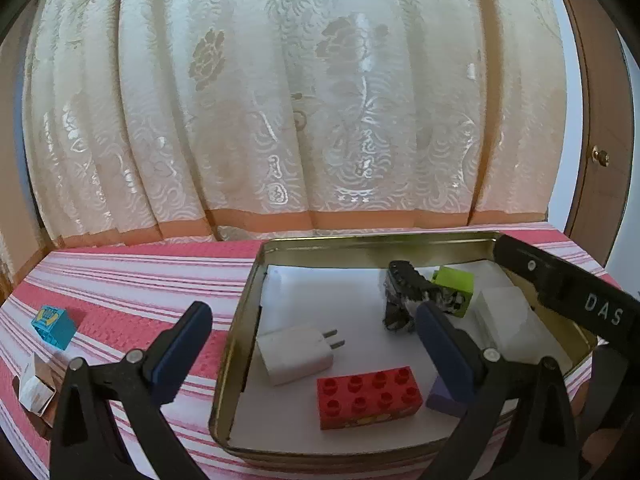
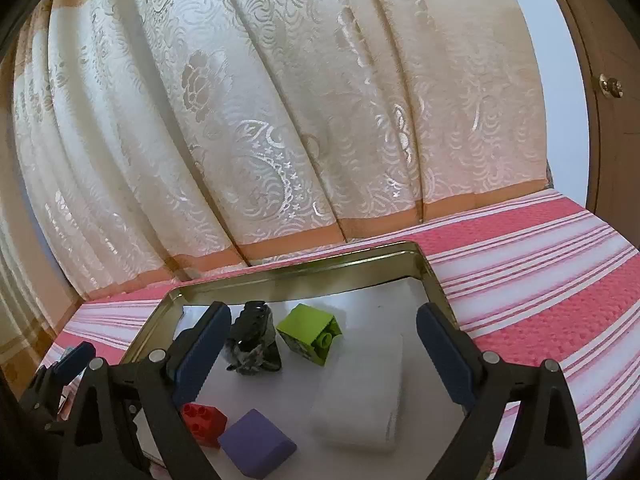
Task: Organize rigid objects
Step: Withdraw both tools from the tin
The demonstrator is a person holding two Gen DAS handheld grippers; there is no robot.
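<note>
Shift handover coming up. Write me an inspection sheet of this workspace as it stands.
Surface: striped pink cloth.
Job's things: metal tin holds white charger, red brick, purple block, green brick, black item, white box. Blue cube and small carton lie outside on the cloth.
Clutter: nothing seen.
Grippers: left tool open, empty; right tool open, empty.
Cables: nothing seen.
Surroundings: cream curtain, wooden door.

My tin point(image 1: 240, 344) is shiny gold metal. The red brick point(image 1: 368, 396) is smooth plastic. The striped cloth point(image 1: 132, 280) looks bumpy, and the curtain point(image 1: 280, 100) shines.
</note>
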